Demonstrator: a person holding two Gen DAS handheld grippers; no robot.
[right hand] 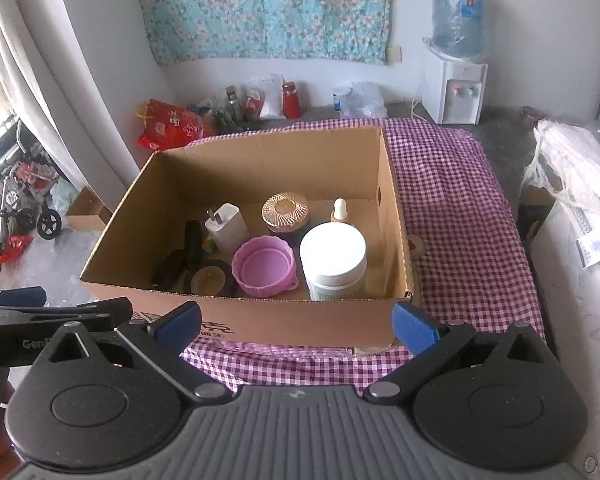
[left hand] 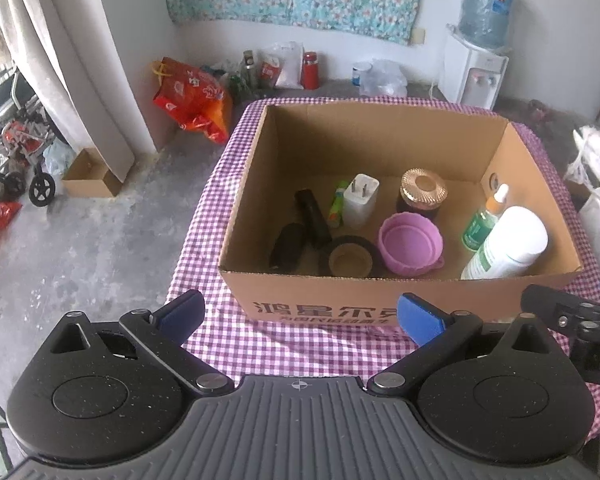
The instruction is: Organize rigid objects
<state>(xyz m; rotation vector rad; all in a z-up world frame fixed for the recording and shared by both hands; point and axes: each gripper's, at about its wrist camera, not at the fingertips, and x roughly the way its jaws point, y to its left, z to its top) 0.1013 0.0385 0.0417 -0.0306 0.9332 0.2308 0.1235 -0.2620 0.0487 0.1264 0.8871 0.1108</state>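
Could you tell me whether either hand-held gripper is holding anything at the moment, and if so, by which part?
Nothing is held. The left hand-held gripper and right hand-held gripper are both open and empty, short of the cardboard box.

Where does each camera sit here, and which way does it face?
Left wrist: on the left gripper, before the box's near wall, looking down into it; own open fingers show, the right gripper at right edge.
Right wrist: on the right gripper, further right, same heading; own open fingers show, the left gripper at left edge.
Shared: box, pink cup, white bottle, checked cloth.
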